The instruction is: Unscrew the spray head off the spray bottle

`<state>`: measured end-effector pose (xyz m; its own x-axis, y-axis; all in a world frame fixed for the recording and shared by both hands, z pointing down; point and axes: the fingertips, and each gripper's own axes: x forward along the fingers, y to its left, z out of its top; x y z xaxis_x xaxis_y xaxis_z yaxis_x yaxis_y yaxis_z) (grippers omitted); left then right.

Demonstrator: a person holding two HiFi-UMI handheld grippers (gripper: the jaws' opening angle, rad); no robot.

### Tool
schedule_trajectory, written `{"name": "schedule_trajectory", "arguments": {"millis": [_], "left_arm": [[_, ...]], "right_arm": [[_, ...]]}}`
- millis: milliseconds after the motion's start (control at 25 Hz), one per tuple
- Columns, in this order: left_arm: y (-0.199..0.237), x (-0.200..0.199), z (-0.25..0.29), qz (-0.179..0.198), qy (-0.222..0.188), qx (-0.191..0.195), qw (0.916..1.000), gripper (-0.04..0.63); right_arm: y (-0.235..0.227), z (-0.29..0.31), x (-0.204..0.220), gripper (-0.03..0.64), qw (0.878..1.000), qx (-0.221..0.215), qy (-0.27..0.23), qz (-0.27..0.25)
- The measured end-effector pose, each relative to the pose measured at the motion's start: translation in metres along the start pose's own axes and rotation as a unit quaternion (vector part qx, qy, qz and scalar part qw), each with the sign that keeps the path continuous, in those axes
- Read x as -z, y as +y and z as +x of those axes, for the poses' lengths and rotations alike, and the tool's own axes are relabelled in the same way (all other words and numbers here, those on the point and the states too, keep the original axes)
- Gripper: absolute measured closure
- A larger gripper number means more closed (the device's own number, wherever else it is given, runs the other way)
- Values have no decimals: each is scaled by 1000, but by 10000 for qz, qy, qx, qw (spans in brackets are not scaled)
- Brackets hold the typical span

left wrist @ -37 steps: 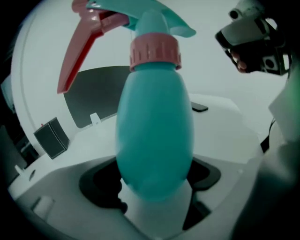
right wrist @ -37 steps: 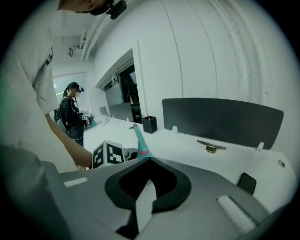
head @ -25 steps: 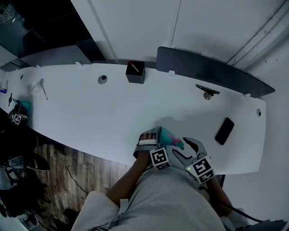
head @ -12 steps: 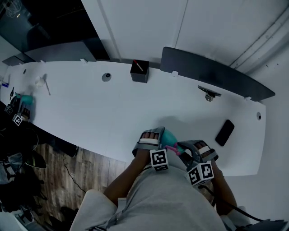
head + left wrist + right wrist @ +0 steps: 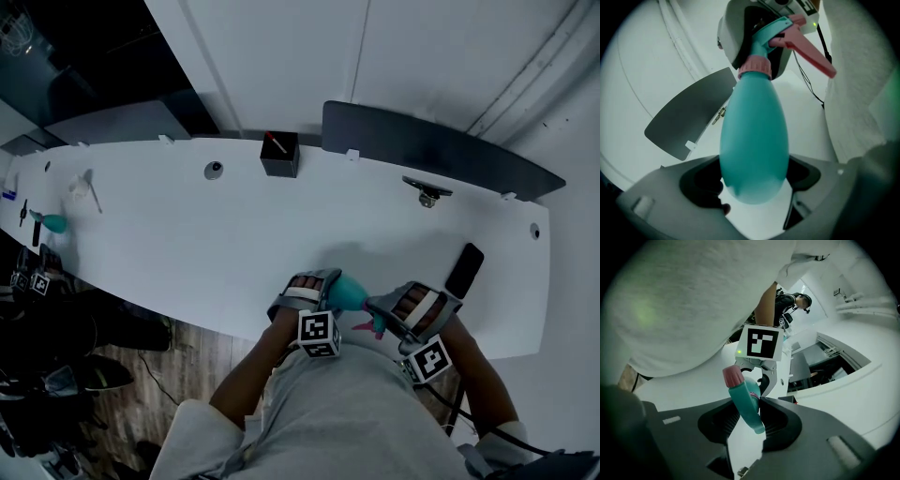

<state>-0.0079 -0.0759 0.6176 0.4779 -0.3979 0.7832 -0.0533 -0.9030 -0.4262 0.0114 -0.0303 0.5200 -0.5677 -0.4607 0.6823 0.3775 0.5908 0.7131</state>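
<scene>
A teal spray bottle [image 5: 347, 290] is held in the air over the white table's [image 5: 187, 244] near edge. My left gripper [image 5: 323, 286] is shut on its rounded body [image 5: 754, 140], and the bottle's base sits between the jaws in the left gripper view. At the neck is a pink collar [image 5: 754, 66]. Above it are the teal spray head [image 5: 769, 33] and pink trigger [image 5: 811, 52]. My right gripper [image 5: 384, 311] has just been closing and grips the spray head [image 5: 747, 404]. The pink nozzle [image 5: 732, 376] sticks out past the jaws.
A black phone [image 5: 465, 270] lies right of the grippers. At the table's far edge are a black box [image 5: 279, 153], a long dark panel [image 5: 441, 150] and a small metal fitting [image 5: 427, 192]. Another teal item [image 5: 52, 222] lies far left. The person's torso is close behind the bottle.
The right gripper has rolled about its own axis and closed on the spray head. Its marker cube has swung lower right, and the pink trigger now points toward the person. The left gripper keeps its hold.
</scene>
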Motion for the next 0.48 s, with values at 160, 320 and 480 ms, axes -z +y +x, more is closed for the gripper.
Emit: {"name": "schedule_trajectory", "arguments": {"millis": [160,320,480], "left_arm": [[12,-2,-2,-446,-160,-349,9983,193],[26,-5,-6,-798,-237,-848,9929,195],[37,-2,-8,-861,-176,-1201,9889,195]], "right_arm": [[-18,-4,3,399,9889,347,-227,1427],[-14,-22,16,254,9278,135,-700,3661],[-3,-49,17,156,7591,-554,-1680,6265]]}}
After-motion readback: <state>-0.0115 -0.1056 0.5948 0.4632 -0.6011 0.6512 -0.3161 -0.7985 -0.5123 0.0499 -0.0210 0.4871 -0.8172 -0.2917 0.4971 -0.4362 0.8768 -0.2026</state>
